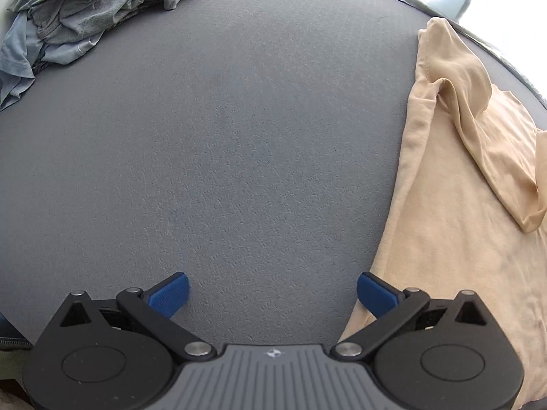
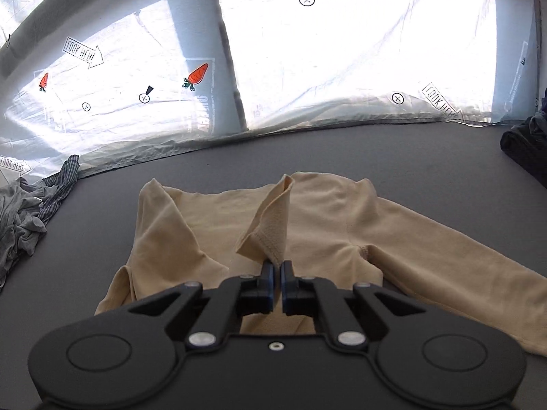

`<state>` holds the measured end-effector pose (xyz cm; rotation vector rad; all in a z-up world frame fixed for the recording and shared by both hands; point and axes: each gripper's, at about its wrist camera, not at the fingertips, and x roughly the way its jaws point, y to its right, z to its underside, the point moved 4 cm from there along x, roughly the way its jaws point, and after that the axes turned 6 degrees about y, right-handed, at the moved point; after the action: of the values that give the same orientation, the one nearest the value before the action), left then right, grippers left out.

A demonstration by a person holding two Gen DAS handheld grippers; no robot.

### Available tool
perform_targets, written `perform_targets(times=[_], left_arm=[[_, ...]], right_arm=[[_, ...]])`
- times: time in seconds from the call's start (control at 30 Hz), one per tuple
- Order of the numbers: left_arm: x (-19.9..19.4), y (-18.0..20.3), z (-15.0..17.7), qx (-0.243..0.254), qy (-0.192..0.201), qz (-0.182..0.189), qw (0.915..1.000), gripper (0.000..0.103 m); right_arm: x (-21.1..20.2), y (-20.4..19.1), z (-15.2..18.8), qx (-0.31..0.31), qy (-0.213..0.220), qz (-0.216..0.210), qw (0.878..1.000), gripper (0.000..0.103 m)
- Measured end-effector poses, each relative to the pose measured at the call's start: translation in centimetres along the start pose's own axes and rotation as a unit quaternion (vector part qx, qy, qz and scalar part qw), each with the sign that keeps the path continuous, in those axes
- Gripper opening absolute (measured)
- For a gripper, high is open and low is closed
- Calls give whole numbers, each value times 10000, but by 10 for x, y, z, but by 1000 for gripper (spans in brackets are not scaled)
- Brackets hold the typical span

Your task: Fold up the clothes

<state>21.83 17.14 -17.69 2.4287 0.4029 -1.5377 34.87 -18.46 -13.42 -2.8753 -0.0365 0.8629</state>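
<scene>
A beige long-sleeved shirt (image 2: 324, 218) lies spread on the grey table (image 2: 410, 150). My right gripper (image 2: 277, 266) is shut on a hemmed edge of the shirt and holds that fold (image 2: 273, 225) up above the rest of the cloth. One sleeve (image 2: 461, 259) stretches out to the right. In the left wrist view the same shirt (image 1: 458, 198) lies at the right. My left gripper (image 1: 272, 288) is open and empty over bare table, its right finger (image 1: 376, 292) at the shirt's edge.
A pile of grey and blue-grey clothes (image 1: 78, 17) lies at the far left; it also shows in the right wrist view (image 2: 27, 215). Dark folded clothes (image 2: 526, 147) sit at the far right. A bright plastic-sheet wall (image 2: 342, 61) runs behind the table's far edge.
</scene>
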Motion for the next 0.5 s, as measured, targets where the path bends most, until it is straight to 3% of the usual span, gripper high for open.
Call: perform_targets(times=[0.23, 0.33, 0.5], left_arm=[[-39, 19, 38, -482, 300, -15, 9984, 103], [-25, 66, 59, -566, 342, -85, 9978, 103], [-34, 82, 59, -681, 543, -110, 9961, 103]], right_arm=[[-15, 68, -18, -100, 316, 215, 9992, 4], [-15, 93, -25, -117, 374, 229, 9990, 4], [-10, 123, -35, -218, 450, 192, 9986, 4]])
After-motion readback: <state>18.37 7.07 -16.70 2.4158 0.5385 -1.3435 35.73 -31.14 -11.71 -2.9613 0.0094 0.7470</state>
